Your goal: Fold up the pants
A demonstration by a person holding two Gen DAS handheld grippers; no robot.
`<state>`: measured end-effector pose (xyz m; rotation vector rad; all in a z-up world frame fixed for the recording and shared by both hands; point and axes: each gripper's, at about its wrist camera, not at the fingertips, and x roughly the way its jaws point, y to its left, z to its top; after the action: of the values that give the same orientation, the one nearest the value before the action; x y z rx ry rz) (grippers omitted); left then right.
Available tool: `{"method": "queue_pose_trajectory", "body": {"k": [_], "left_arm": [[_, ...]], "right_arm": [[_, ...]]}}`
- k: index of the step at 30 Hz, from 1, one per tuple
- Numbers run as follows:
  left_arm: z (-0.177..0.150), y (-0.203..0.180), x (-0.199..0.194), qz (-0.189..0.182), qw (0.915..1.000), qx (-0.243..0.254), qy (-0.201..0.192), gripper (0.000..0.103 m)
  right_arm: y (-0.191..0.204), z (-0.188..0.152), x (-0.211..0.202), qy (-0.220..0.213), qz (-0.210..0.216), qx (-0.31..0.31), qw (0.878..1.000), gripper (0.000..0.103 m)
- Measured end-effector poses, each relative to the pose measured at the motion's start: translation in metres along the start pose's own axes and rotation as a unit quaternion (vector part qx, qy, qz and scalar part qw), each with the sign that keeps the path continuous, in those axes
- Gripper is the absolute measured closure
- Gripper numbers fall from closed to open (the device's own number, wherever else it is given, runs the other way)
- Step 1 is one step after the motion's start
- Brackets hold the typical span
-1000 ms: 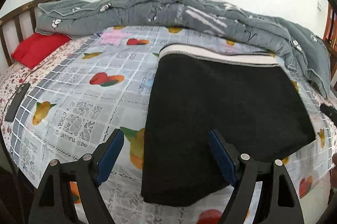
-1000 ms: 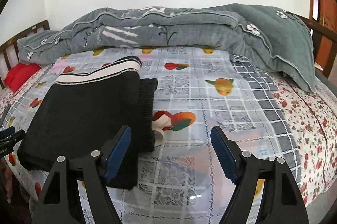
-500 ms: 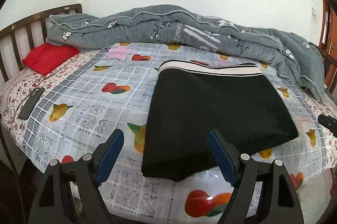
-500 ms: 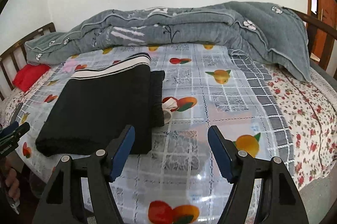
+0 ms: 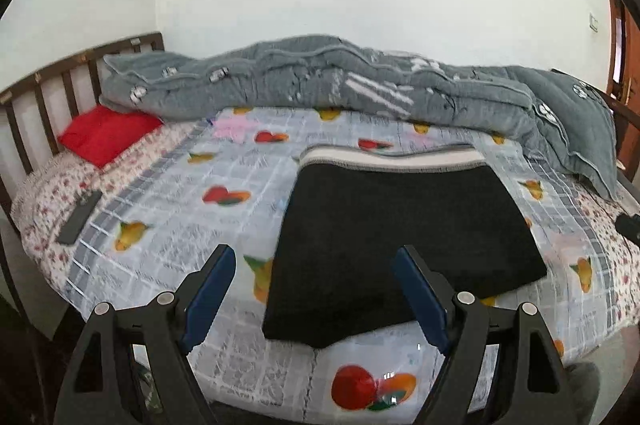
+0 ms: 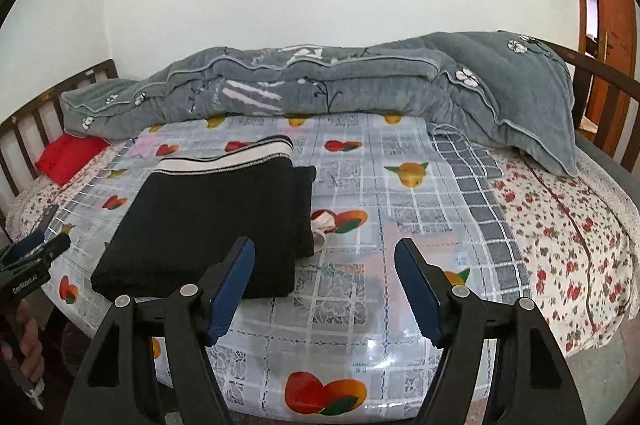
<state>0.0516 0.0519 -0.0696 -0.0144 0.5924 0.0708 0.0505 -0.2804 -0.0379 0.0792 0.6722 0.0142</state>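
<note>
The black pants (image 5: 400, 233) lie folded into a flat rectangle on the fruit-print bed cover (image 5: 180, 209), with the white striped waistband (image 5: 392, 161) at the far end. In the right wrist view the pants (image 6: 208, 217) sit left of centre, a narrower black layer sticking out on their right side. My left gripper (image 5: 316, 253) hovers open off the near edge of the pants, nothing between its blue pads. My right gripper (image 6: 325, 245) is open over the bare cover to the right of the pants. Neither touches the cloth.
A grey quilt (image 6: 320, 85) is piled along the far side against the wall. A red pillow (image 5: 104, 133) and a dark flat device (image 5: 78, 217) lie at the left by the wooden headboard (image 5: 44, 97). A scrap of white cloth (image 6: 322, 225) peeks from under the pants. A door (image 6: 608, 5) stands at right.
Both grippers have drawn back and up from the bed, so the pants look smaller and the bed's near edge has come into view. The pants have not moved.
</note>
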Motion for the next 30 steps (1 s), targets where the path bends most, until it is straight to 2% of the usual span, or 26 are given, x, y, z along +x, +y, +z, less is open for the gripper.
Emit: {"method": "queue_pose_trajectory", "body": {"k": [5, 9, 13, 18, 24, 30], "left_arm": [[0.017, -0.007, 0.000, 0.023, 0.9997, -0.007, -0.001, 0.021], [0.028, -0.010, 0.003, 0.019, 0.9996, -0.020, -0.002, 0.021], [0.036, -0.013, 0.016, 0.025, 0.9996, -0.012, -0.005, 0.021], [0.040, -0.005, 0.044, 0.032, 0.9994, -0.011, 0.009, 0.021], [0.050, 0.016, 0.085, 0.070, 0.9975, 0.011, 0.003, 0.021], [0.047, 0.046, 0.122, 0.042, 0.9985, -0.026, 0.025, 0.021]], "right_arm": [[-0.004, 0.010, 0.001, -0.010, 0.015, -0.016, 1.000, 0.031], [-0.008, 0.015, 0.003, -0.012, 0.019, -0.020, 1.000, 0.031], [-0.012, 0.020, 0.009, -0.014, 0.018, -0.021, 1.000, 0.031], [-0.006, 0.031, 0.037, -0.006, 0.014, -0.031, 0.999, 0.031], [0.014, 0.045, 0.083, -0.002, 0.025, -0.027, 0.999, 0.037], [0.038, 0.054, 0.120, -0.001, 0.026, -0.050, 0.998, 0.037]]}}
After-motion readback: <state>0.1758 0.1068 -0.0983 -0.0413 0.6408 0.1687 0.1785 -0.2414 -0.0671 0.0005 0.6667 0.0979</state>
